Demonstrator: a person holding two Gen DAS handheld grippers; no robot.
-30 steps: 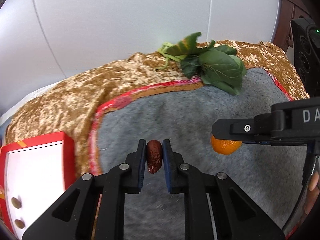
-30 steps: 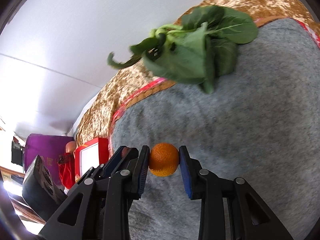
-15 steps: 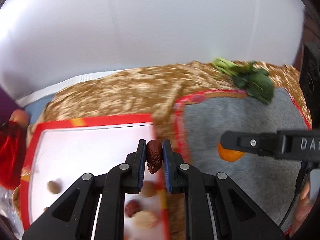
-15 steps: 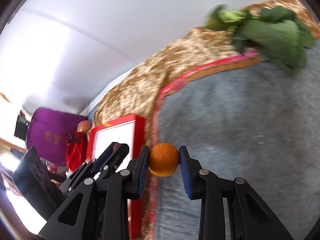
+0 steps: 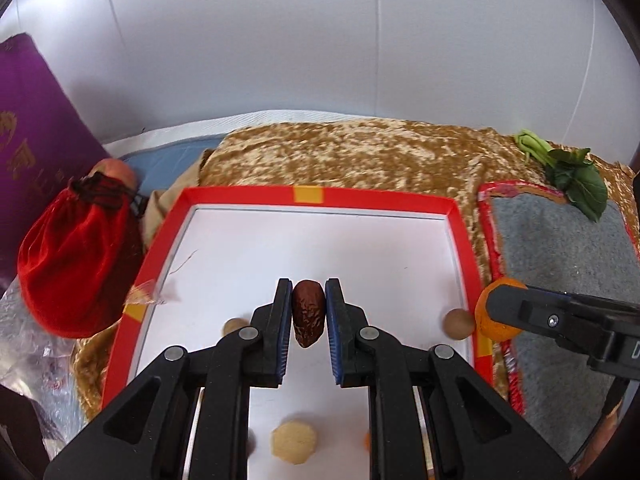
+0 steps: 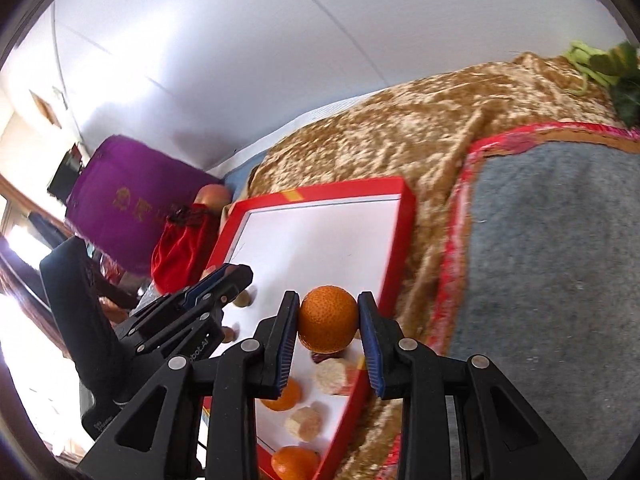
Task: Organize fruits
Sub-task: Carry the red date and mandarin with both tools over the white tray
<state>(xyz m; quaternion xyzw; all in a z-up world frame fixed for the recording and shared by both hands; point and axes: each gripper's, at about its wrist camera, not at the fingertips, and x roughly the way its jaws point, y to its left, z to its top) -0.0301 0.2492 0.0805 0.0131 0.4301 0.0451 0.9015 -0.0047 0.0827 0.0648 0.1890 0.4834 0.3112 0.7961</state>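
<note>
I note my left gripper [image 5: 308, 312] is clamped on a wrinkled red date [image 5: 307, 312], held above the red-rimmed white tray [image 5: 460, 224]; the date's long axis runs 12 to 6 o'clock, blunt end toward 12. My right gripper [image 6: 328, 322] is clamped on a mandarin [image 6: 328, 318] at the tray's right edge. Only the right wrist view shows two more mandarins [image 6: 282, 396] and pale round pieces [image 6: 332, 376] at the tray's near end; the left wrist view shows a brown round fruit [image 5: 458, 323] at 3 o'clock. A red velvet pouch [image 5: 76, 264] sits at 9 o'clock beside the tray, a grey mat [image 5: 560, 248] at 2 o'clock, leafy greens [image 5: 576, 184] beyond it.
</note>
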